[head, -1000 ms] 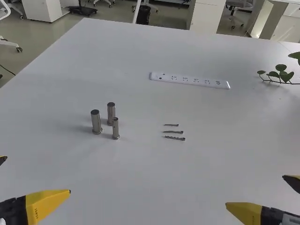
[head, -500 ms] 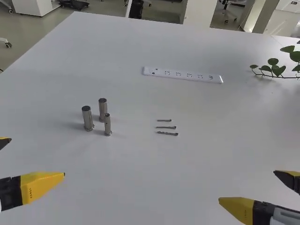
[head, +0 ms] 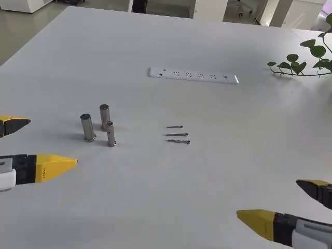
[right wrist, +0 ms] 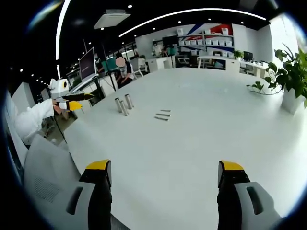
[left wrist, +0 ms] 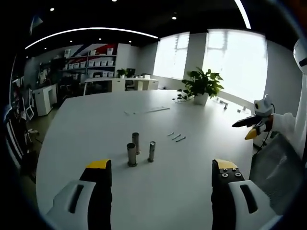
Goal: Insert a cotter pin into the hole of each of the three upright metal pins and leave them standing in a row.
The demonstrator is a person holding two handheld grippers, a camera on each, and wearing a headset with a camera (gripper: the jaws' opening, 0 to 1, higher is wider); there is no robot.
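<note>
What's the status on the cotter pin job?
Left hand-held gripper and right hand-held gripper both open, holding nothing. Three metal pins upright in a cluster, three cotter pins lying apart from them, none inserted. Power strip lies well beyond.

This is an open office. Around the big white table [head: 207,181] stand a monitor [right wrist: 88,62], shelves [right wrist: 211,40] with boxes and a potted plant [left wrist: 200,85].

Office; big windows [left wrist: 235,62]; potted plant [left wrist: 201,85]

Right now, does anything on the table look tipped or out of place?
Nothing is tipped. The three upright silver metal pins stand in a triangle, not a row; three thin metal cotter pins lie flat beside them.
</note>
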